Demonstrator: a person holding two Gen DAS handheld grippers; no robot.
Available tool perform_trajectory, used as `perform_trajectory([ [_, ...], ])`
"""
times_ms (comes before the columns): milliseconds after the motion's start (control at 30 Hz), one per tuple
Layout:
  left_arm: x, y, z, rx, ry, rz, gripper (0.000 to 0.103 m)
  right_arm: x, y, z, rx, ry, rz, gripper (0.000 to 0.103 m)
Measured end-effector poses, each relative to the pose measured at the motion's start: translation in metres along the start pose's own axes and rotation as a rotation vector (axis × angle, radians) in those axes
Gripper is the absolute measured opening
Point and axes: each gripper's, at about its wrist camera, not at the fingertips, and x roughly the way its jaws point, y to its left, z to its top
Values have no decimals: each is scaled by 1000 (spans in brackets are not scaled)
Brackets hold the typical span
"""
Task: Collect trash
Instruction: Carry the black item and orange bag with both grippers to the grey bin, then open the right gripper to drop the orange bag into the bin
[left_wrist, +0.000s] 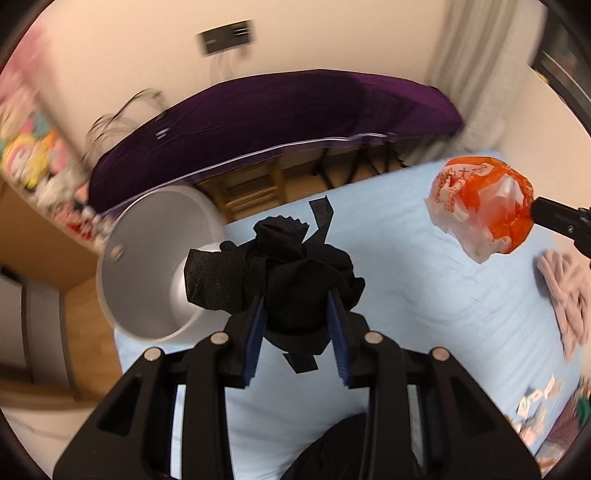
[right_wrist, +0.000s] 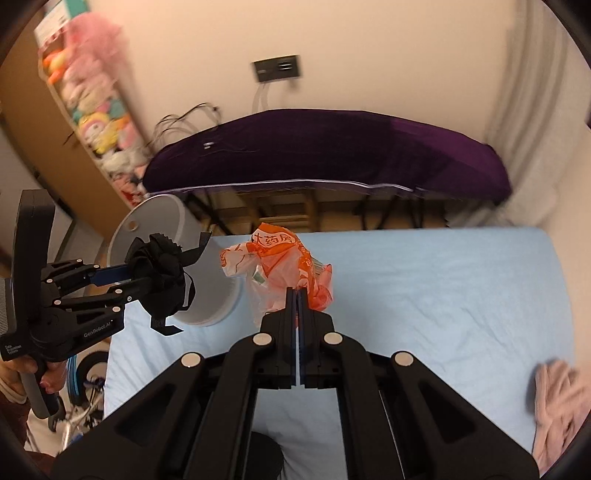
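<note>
Left wrist view: the left tool (left_wrist: 297, 295) is clamped on a crumpled black bag (left_wrist: 273, 266), held above the blue bed (left_wrist: 406, 295) beside the white bin (left_wrist: 147, 266); only the right tool's tip shows. Right wrist view: the right tool (right_wrist: 297, 291), nearly closed, pinches the orange plastic bag (right_wrist: 280, 258), and shows the person's hand (right_wrist: 22, 376) gripping the left tool's handle.

The bed sheet (right_wrist: 424, 288) is light blue, the bin (left_wrist: 147, 266) is white, the mesh bag (left_wrist: 280, 266) is black with tiny dots, the plastic bag (right_wrist: 280, 266) is orange and white, and the table cover (right_wrist: 332, 151) is dark purple.
</note>
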Motion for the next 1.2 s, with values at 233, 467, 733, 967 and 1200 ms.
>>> perform_trajectory([
  [233, -8, 83, -19, -174, 13, 107, 33, 42, 88, 48, -174, 21, 129, 0],
  [467, -9, 145, -37, -293, 19, 207, 33, 88, 168, 89, -308, 39, 217, 0],
  [733, -4, 177, -39, -355, 19, 227, 33, 132, 220, 109, -389, 97, 250, 0],
  [967, 0, 182, -43, -385, 17, 213, 33, 161, 236, 112, -404, 141, 256, 6],
  [1200, 6, 187, -43, -397, 24, 208, 34, 172, 236, 113, -406, 140, 240, 31],
])
